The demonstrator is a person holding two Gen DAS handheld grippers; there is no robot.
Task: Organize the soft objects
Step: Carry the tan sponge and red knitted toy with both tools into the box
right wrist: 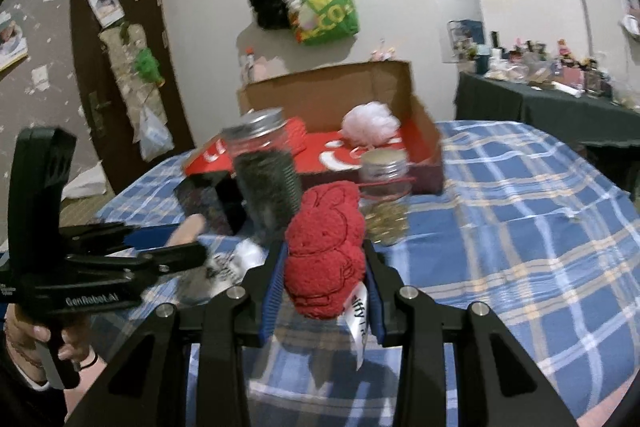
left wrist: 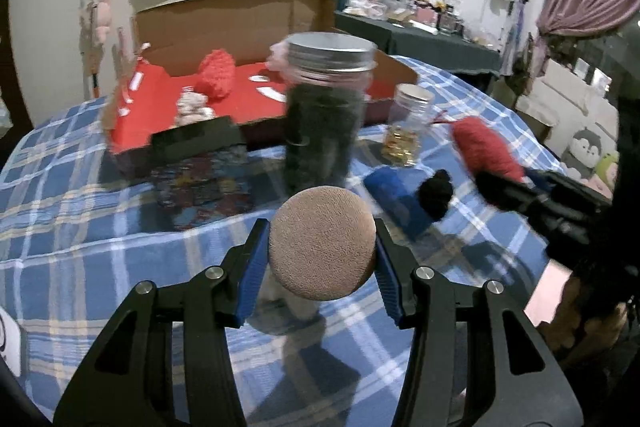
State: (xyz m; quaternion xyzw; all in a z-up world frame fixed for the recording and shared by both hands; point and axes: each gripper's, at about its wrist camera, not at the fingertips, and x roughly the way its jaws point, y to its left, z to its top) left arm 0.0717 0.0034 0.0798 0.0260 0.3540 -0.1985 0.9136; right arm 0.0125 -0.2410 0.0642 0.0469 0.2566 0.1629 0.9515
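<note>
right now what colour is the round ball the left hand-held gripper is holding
Tan-brown ball, seen best in the left wrist view.

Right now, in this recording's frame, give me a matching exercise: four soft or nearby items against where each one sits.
Items:
1. tan ball
2. red plush
3. pink mesh pouf
4. small jar of gold bits

Places:
A. standing on the plaid cloth
B. in the cardboard box
C. between the left gripper pads
D. between the right gripper pads

Pairs: 1-C, 2-D, 3-B, 4-A
</note>
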